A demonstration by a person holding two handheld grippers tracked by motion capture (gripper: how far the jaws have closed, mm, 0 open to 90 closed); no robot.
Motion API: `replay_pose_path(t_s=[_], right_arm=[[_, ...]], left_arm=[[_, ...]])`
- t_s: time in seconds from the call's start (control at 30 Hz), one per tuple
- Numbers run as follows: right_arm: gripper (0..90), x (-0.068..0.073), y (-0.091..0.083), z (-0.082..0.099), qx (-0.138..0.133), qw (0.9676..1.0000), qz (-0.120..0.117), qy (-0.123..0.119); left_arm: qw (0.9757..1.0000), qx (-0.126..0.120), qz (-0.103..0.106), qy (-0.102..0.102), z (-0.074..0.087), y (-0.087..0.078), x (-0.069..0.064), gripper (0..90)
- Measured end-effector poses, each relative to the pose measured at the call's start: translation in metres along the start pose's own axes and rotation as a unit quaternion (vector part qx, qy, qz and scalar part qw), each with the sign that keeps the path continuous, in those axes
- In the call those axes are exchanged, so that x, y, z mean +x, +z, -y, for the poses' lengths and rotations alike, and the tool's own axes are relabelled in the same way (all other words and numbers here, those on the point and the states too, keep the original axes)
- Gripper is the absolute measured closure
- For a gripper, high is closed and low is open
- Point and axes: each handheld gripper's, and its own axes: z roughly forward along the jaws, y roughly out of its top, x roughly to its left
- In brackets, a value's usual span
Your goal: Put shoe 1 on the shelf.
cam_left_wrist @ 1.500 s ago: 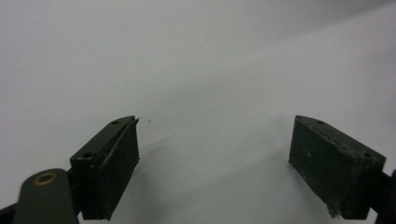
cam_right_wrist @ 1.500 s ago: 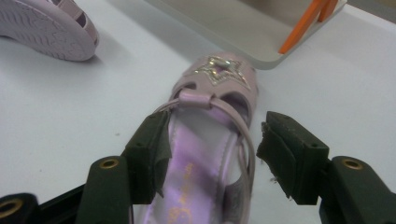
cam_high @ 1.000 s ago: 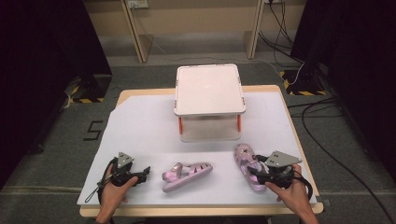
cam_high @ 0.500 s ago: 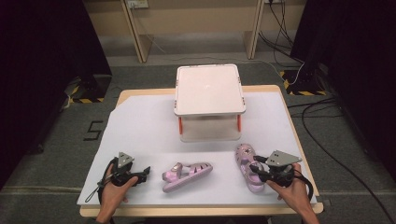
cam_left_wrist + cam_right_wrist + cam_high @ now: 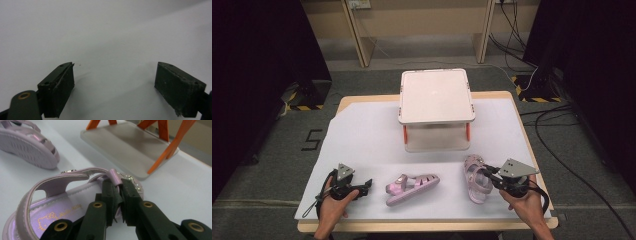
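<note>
Two small pink strappy plastic sandals lie on the white-covered bench (image 5: 362, 140); one, the left sandal (image 5: 412, 188), rests tipped on its side near the front middle, its ribbed sole showing in the right gripper view (image 5: 27, 145); the other, the right sandal (image 5: 477, 178), sits upright toward the front right, toe pointing away from the person. One white two-tier plastic rack with orange legs (image 5: 436, 107) stands at the middle of the bench, behind both sandals and apart from them. Two tongs are in play, one in each hand. The left tongs (image 5: 362, 186) rest low at the front left, well apart from the left sandal, their jaws spread wide over bare white bench with nothing between them (image 5: 115, 87). The right tongs (image 5: 486, 171) are clamped on a thin pink strap at the heel end of the right sandal, the two black pads (image 5: 110, 192) pressed against it from either side; the sandal's printed insole lies just below them.

Compared with a second ago, the right tongs have just been closing, with the strap between them, and now pinch it; the right hand has edged slightly closer over the sandal; the left tongs, the left sandal and the rack sit where they were.
</note>
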Motion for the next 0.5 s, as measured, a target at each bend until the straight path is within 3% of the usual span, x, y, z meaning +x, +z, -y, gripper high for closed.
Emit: replay_pose_path(t_s=[0.33, 0.5], right_arm=[[83.0, 0.001, -0.011, -0.019, -0.04, 0.9992, -0.006, 0.001], [83.0, -0.001, -0.014, -0.033, -0.053, 0.9985, -0.007, -0.014]], left_arm=[[1.0, 0.0, -0.001, -0.001, 0.001, -0.002, 0.001, 15.6], [1.0, 0.0, -0.001, -0.003, 0.001, -0.001, 0.001, 15.6]])
